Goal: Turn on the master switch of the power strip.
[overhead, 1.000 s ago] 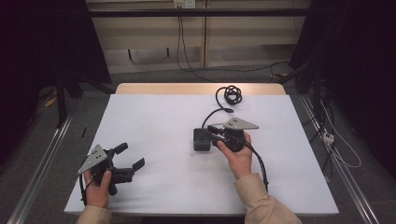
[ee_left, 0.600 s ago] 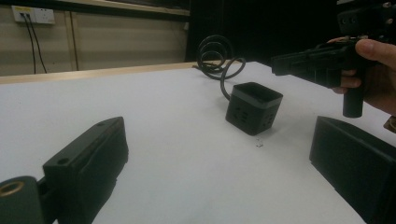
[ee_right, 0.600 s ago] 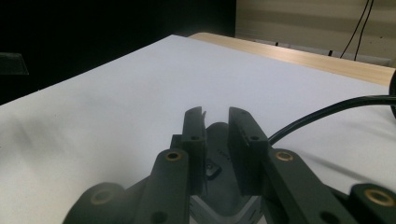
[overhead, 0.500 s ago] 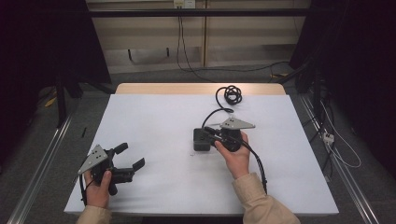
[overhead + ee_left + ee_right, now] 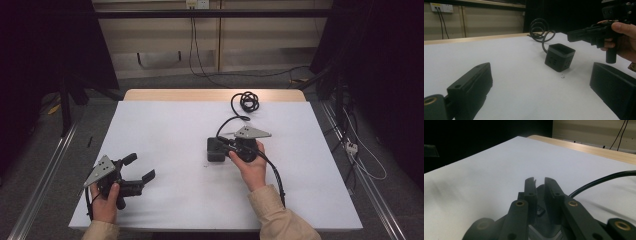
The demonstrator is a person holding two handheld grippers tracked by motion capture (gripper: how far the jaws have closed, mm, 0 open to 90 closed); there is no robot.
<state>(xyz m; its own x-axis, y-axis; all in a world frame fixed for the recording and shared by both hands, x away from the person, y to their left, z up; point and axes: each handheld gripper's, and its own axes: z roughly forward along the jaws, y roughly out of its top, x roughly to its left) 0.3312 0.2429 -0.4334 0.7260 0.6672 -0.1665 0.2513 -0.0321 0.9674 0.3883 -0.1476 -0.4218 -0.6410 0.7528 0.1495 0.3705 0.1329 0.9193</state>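
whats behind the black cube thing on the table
Behind the black cube, its cable runs back to a coiled bundle near the table's far edge. In the high view the right gripper reaches over the cube, hiding where the cable joins.

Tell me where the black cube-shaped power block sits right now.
In the high view the black power block sits right of the table's centre, directly at the right gripper's tips, its cable coiled toward the far edge.

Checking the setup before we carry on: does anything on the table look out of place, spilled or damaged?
Nothing much. The black cube socket sits upright and whole, its cable coiled at the far edge. A tiny dark speck lies on the white table beside the cube.
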